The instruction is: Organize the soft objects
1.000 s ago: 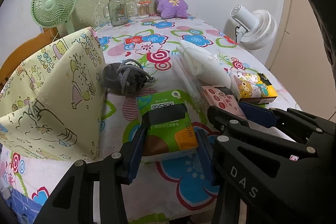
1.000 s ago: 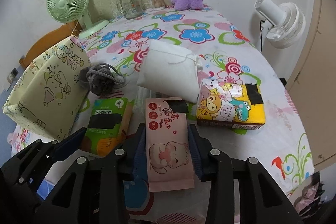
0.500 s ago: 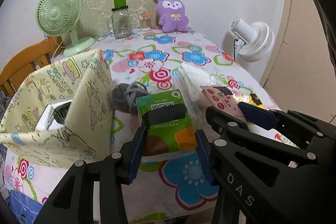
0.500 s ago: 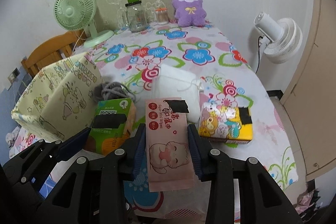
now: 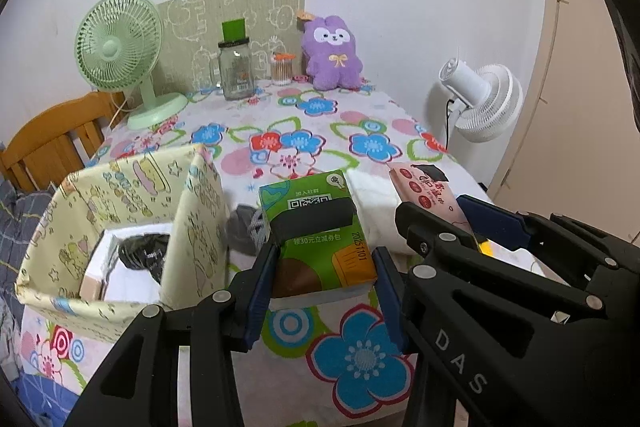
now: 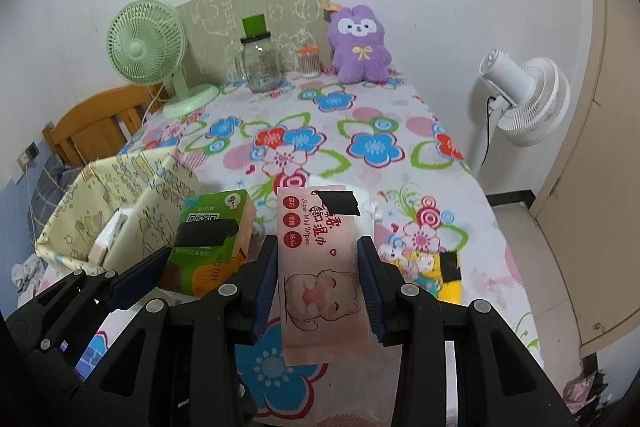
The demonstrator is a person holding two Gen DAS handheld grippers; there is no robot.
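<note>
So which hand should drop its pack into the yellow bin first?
Probably the left. Its tool holds the green pack right beside the yellow bin, which sits on that side. The right tool with the pink wipes is farther over, beyond the green pack.

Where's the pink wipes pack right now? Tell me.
The pink wipes pack is clamped in the right gripper, lifted above the floral tablecloth, just right of the green tissue pack in the left gripper.

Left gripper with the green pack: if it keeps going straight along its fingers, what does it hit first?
Probably the grey drawstring pouch on the table just past the green tissue pack held in the left gripper. Depth is unclear, and the fabric bin sits left of that line.
</note>
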